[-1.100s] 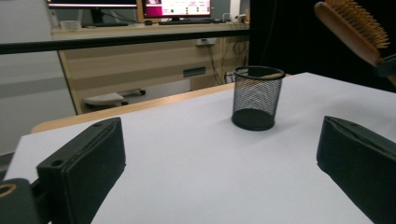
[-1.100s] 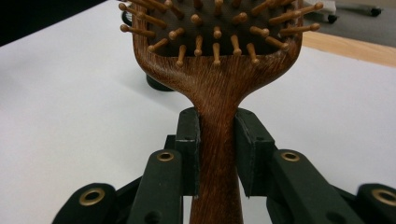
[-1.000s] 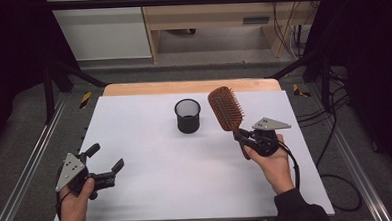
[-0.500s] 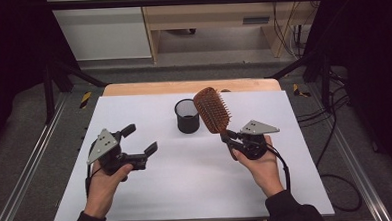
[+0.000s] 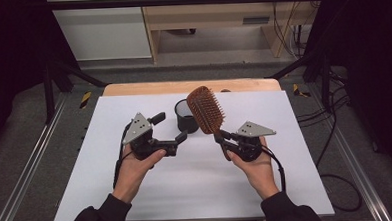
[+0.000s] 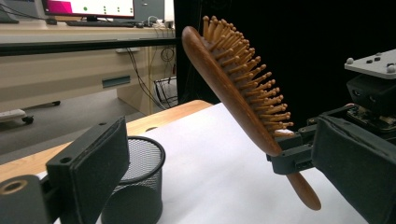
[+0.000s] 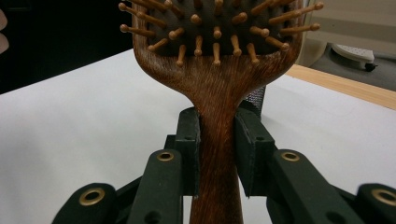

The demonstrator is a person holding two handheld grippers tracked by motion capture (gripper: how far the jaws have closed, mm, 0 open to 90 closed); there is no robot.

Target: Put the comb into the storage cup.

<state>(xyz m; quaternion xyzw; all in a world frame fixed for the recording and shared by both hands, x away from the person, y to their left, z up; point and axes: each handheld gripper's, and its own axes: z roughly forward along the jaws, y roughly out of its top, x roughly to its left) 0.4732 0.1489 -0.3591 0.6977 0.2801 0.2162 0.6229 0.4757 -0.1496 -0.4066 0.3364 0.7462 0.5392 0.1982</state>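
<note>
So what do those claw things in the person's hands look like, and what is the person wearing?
Each one is black, with two flat black jaws. The left gripper and the right gripper each carry a grey three-cornered plate on top, and a black cable trails back from each along the forearm. Brass-coloured rings mark the jaw arms in the right gripper view. The person's hands are bare, with dark sleeves at the wrists.

Hairbrush (image 5: 206,109) just right of cup (image 5: 185,116), on table (image 5: 305,135)
</note>
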